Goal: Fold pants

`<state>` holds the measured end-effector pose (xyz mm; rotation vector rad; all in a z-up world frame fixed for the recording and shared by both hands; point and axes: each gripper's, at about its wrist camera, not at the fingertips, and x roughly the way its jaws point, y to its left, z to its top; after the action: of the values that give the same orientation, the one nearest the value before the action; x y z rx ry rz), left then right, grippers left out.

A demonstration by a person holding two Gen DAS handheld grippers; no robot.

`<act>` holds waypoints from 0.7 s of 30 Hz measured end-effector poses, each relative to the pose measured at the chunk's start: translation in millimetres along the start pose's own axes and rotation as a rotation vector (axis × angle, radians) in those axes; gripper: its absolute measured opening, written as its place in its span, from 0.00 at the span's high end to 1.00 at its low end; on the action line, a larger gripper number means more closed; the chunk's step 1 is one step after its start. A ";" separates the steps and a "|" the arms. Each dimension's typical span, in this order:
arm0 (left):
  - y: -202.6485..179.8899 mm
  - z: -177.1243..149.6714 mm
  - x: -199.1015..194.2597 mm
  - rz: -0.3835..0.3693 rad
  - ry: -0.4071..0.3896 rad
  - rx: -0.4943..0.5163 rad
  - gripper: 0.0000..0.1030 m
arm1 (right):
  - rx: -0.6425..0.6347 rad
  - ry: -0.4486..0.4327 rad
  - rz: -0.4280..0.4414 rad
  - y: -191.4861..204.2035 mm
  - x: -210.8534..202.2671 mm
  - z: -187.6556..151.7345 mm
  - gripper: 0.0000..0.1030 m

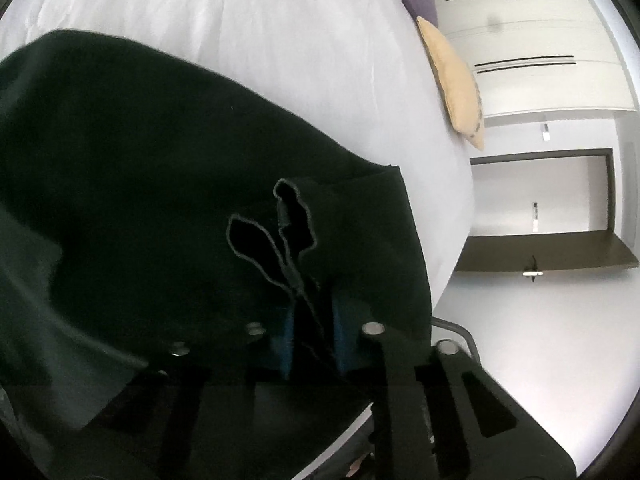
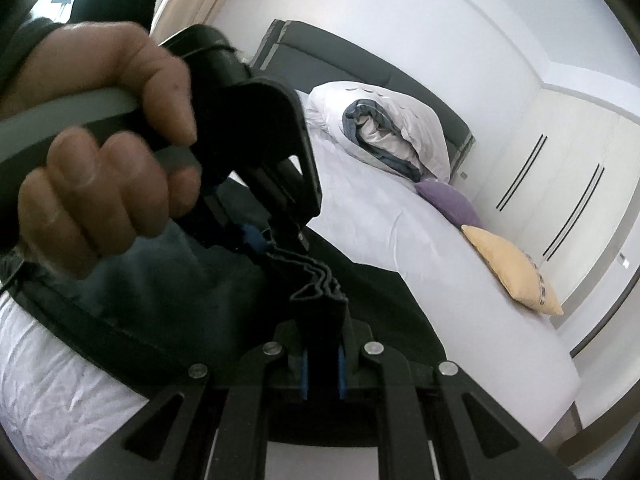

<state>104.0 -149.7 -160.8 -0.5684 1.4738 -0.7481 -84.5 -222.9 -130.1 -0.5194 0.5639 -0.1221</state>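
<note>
Both claws are clamped on the dark pants: left claw (image 1: 310,336) and right claw (image 2: 322,360) pinch bunched hems together above the bed (image 1: 280,40), probably lining up the legs for folding.

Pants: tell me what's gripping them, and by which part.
Both grippers are shut on the dark pants. The left gripper pinches a bunched hem edge; the right gripper clamps a pleated stack of folded edge.

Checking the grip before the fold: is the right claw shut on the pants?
Shut on them. In the right wrist view the right claw pinches a bunched, pleated edge of the dark pants between its blue pads.
</note>
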 end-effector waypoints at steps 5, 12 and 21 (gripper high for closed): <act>-13.5 5.5 -16.4 0.032 -0.013 0.097 0.94 | -0.079 -0.021 0.000 15.3 -9.3 3.8 0.89; -7.3 -0.6 -55.0 0.079 -0.021 0.191 0.94 | -0.169 -0.082 0.031 38.5 -22.7 22.4 0.89; 27.2 -13.5 -106.7 0.111 -0.043 0.197 0.94 | -0.252 -0.135 0.118 83.2 -40.7 37.8 0.89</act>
<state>98.9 -50.9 -110.4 -0.3480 1.3624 -0.7784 -100.8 -124.2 -125.0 -0.7316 0.4793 0.0971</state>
